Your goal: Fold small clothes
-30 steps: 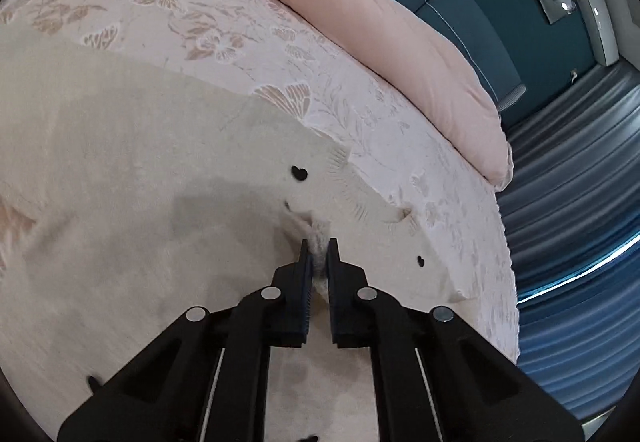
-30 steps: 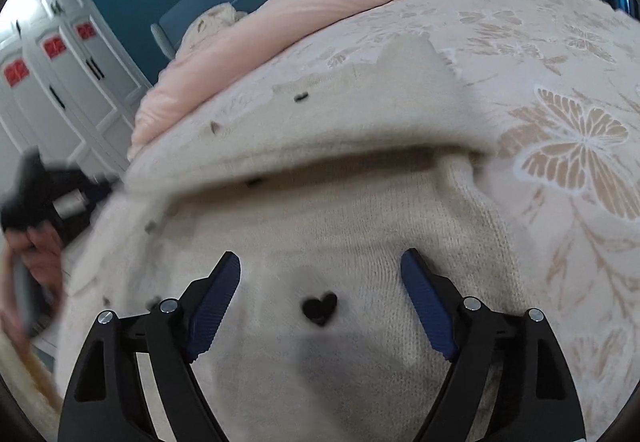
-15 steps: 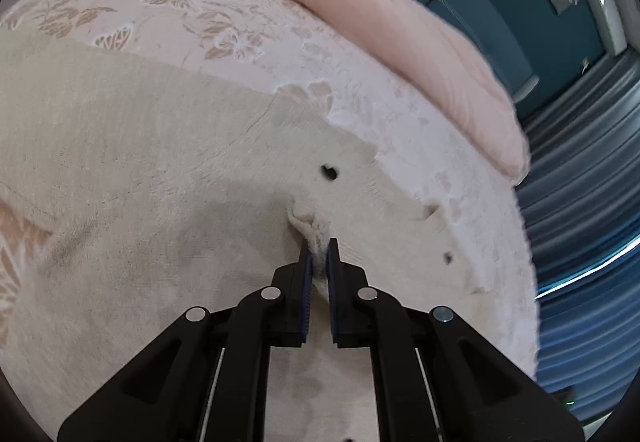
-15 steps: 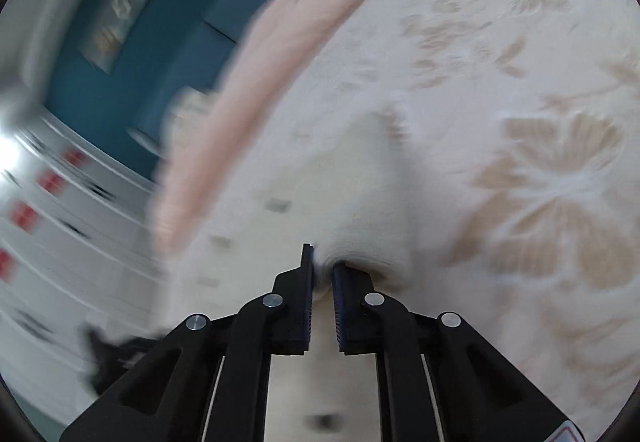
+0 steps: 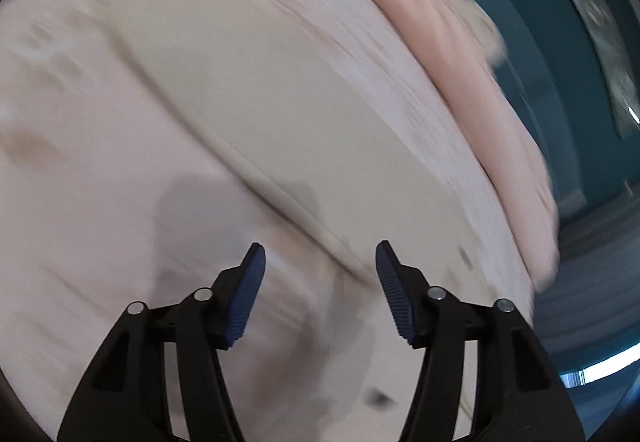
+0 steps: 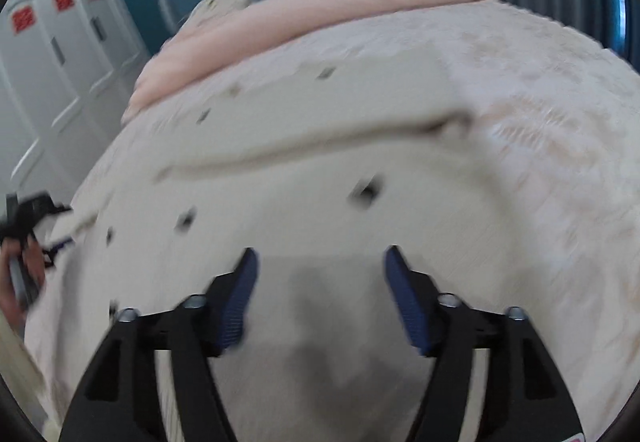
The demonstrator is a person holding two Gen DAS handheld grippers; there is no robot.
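The left tool (image 5: 319, 268) is hanging with its blue-padded fingers (image 5: 249, 294) spread wide apart and nothing between them. The view here is badly blurred. Just ahead of its tips, the cream sweater (image 5: 280, 101) is lying on the bed (image 5: 60, 169), a folded edge running diagonally from upper left down toward the right finger. Beyond the sweater, a pink duvet (image 5: 472, 89) is bunched along the far side of the bed.

The right tool (image 6: 320, 274) is also standing apart, its fingers (image 6: 404, 302) gaping over the sweater (image 6: 320, 209) without gripping it. The knit is spreading directly beneath and ahead of the tips, dotted with small dark marks (image 6: 366, 191), and a folded layer is crossing it further ahead. To the tool's left, a hand (image 6: 18, 274) is holding the other black tool at the sweater's edge. To its right, the patterned bed cover (image 6: 560, 129) is showing bare. The pink duvet (image 6: 320, 9) is lying at the far end.
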